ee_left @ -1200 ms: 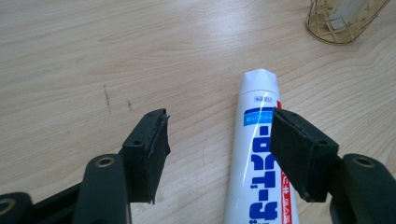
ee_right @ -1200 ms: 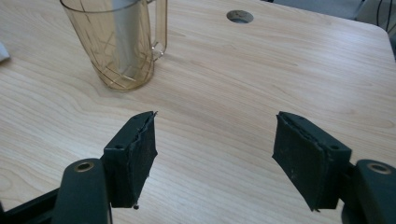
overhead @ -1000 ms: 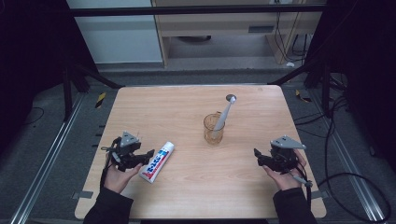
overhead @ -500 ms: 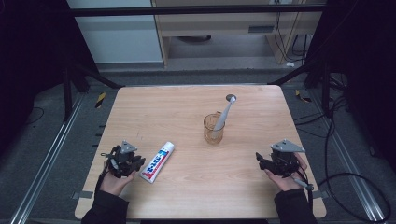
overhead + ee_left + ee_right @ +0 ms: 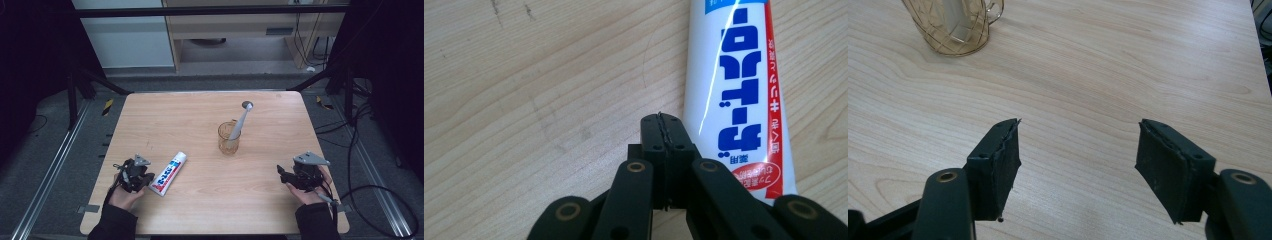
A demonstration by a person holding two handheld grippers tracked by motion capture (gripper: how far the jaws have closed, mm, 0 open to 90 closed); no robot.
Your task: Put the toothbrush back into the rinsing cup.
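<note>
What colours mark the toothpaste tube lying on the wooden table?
White toothpaste tube with blue lettering and red trim, clearest in the left gripper view.

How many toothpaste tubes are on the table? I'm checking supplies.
1: the toothpaste tube lies flat near the table's front left, just right of the left gripper; nothing seems hidden.

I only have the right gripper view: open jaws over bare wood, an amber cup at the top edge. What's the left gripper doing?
Observer: The left gripper is low at the table's near left; its jaws have just been closing and now meet, with nothing between them.
Operator: Anything near it?
Observer: A toothpaste tube lies flat right beside the jaws, not gripped.
Operator: What's standing in the cup?
Observer: A grey long-handled tool leans out of the cup, round head up.
</note>
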